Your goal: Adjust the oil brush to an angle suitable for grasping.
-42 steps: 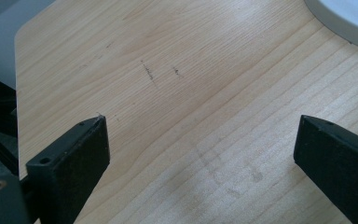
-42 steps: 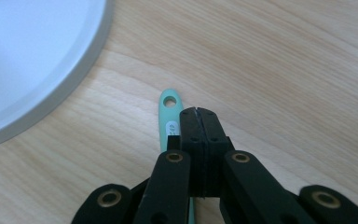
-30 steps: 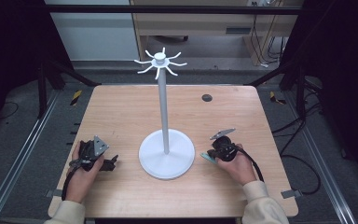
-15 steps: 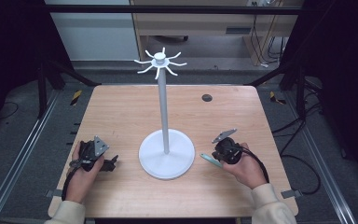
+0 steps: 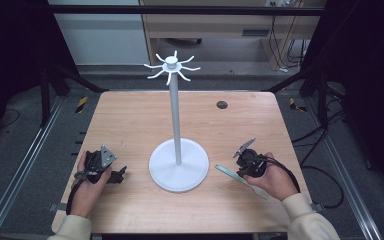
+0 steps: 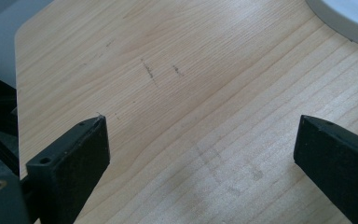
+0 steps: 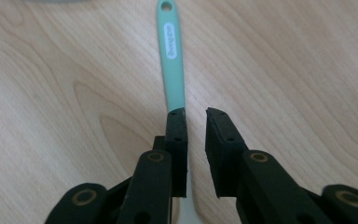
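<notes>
Teal plastic spatula [image 7: 174,65] lies flat on the wooden table [image 5: 130,120], lower right of the high view, as the right gripper [image 7: 195,116] has dropped over its handle, jaws narrowly parted, not clamped. Left gripper [image 6: 200,140] rests wide open at lower left; a pickup toward the white hook stand [image 5: 176,115] looks likely.

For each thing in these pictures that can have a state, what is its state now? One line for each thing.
Left gripper: open wide, nothing between the jaws, low over bare table.
Right gripper: nearly closed, a small gap remains; handle passes under its left jaw, grip cannot be confirmed.
Teal utensil: lying flat on the table, handle hole pointing away from the right gripper.
White hook stand: upright at table centre, all hooks empty.
</notes>
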Tool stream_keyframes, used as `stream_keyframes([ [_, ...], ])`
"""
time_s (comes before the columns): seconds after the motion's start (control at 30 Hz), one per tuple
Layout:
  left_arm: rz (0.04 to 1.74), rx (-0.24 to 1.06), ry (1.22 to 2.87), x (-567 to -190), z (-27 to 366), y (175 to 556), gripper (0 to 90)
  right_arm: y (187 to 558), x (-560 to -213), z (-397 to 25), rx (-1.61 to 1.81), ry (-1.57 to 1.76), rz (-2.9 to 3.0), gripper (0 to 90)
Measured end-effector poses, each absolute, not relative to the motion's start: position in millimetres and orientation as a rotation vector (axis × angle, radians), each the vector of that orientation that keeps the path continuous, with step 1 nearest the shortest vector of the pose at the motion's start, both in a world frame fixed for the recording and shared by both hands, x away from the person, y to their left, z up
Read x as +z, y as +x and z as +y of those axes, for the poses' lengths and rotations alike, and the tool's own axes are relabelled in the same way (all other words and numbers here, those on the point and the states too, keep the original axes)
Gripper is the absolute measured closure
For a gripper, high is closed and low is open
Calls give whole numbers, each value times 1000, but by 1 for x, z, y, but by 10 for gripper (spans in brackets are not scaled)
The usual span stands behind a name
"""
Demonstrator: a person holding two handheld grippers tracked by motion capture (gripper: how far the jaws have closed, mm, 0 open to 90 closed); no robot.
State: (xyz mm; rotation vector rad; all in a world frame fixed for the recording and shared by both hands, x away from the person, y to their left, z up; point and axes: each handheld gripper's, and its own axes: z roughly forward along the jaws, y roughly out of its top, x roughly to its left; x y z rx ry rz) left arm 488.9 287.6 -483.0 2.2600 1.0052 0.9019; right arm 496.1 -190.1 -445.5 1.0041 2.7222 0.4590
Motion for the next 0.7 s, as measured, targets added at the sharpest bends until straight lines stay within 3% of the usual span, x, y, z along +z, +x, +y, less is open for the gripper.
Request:
stream_keyframes([
  [0.7, 1000, 902, 2262, -484, 287, 489, 30, 499, -462, -190, 329, 966, 2835, 782],
])
